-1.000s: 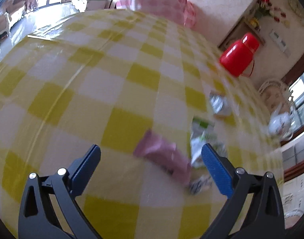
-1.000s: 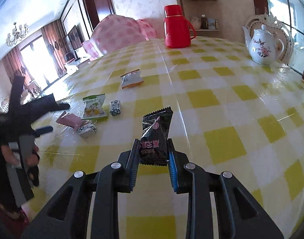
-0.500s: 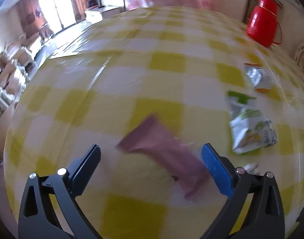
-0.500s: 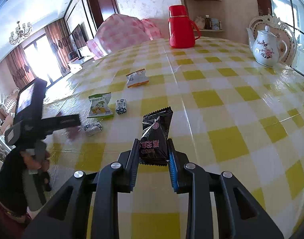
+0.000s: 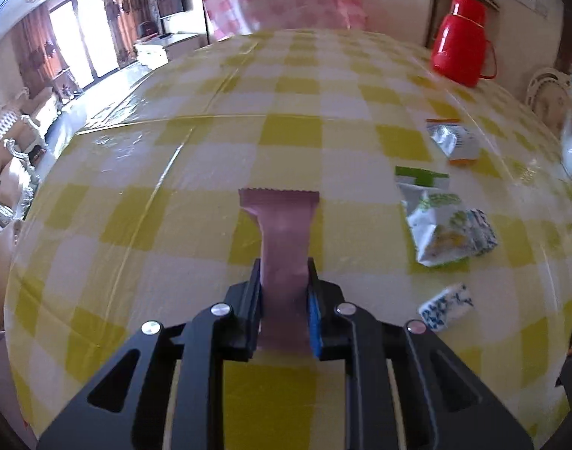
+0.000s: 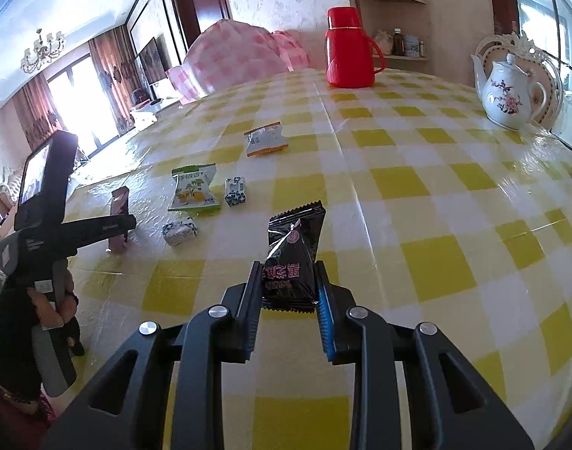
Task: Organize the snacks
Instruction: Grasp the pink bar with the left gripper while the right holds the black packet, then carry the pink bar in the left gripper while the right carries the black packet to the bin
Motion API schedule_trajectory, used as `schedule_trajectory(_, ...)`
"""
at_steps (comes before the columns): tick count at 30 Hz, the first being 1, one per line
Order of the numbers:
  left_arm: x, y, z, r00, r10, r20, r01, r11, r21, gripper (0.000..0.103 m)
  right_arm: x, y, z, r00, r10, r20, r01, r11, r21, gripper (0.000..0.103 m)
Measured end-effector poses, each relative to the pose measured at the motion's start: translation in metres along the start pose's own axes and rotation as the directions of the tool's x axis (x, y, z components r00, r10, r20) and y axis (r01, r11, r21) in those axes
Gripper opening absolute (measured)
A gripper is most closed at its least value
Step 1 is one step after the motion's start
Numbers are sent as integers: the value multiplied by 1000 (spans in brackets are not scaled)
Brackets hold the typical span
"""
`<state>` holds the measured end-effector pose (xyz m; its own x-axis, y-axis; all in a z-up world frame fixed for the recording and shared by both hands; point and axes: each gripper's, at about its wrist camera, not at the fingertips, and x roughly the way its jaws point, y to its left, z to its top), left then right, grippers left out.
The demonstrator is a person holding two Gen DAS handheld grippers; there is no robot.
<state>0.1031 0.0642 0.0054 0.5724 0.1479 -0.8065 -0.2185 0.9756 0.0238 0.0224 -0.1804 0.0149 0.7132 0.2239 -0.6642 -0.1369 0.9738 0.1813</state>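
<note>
Your left gripper [image 5: 284,292] has just closed onto the flat pink foil snack packet [image 5: 282,232], long axis running up-frame from the jaws. Your right gripper [image 6: 289,292] pinches the black snack packet [image 6: 291,258]; loose snacks lie upper left there.

Round table [image 6: 428,187] under glossy yellow-and-white checked cloth, on it a red thermos jug [image 6: 347,54] and white flowered teapot [image 6: 509,92] at the far side, nearer an orange-edged silver packet [image 6: 265,142], green-topped snack packet [image 6: 194,189], two small blue-and-white wrapped sweets [image 6: 235,191] [image 6: 179,230]
</note>
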Motion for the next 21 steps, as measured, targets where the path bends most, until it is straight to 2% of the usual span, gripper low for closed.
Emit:
schedule_trajectory(7,-24,-10,-6,995,-49,86,46,998,41,20,-1,2,-2,1000,-13,9,13,1000,-10,28)
schedule_trajectory(21,-64,-11,-40,982,-89,166,83,996,46,20,-7,13,-7,998,9,58,-8,1000,-23,28)
